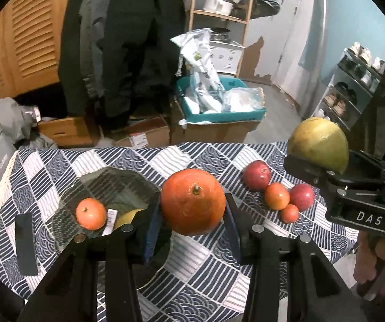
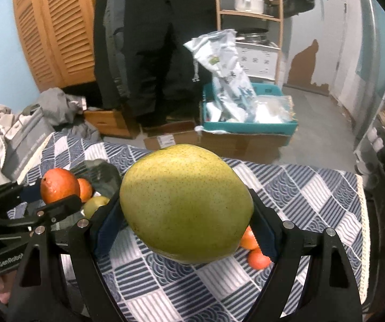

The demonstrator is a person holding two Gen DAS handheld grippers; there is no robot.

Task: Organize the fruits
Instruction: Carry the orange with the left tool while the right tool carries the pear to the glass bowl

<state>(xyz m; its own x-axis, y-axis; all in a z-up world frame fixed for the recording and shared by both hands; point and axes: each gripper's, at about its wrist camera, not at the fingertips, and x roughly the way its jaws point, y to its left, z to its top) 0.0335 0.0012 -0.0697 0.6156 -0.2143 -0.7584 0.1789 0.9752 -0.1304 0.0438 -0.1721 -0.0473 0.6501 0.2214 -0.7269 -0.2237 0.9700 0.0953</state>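
Note:
My left gripper [image 1: 193, 209] is shut on a big orange [image 1: 193, 201], held above the patterned tablecloth [image 1: 206, 273]. Left of it sits a glass plate [image 1: 66, 230] with a small orange [image 1: 90, 213] and a yellow-green fruit [image 1: 129, 216] partly hidden behind my finger. My right gripper [image 2: 185, 225] is shut on a large green-yellow pomelo-like fruit [image 2: 185, 204], also lifted off the table. The same fruit [image 1: 318, 141] and right gripper show at the right of the left wrist view. On the cloth lie two red apples [image 1: 256, 174] and two small orange fruits [image 1: 277, 196].
A black flat object [image 1: 26, 244] lies on the cloth at the left. Grey bags and clothes [image 1: 2, 139] lean against the table's left edge. Beyond the table stand cardboard boxes [image 1: 214, 131], a teal crate [image 1: 219, 115], hanging coats and a shoe rack [image 1: 350, 91].

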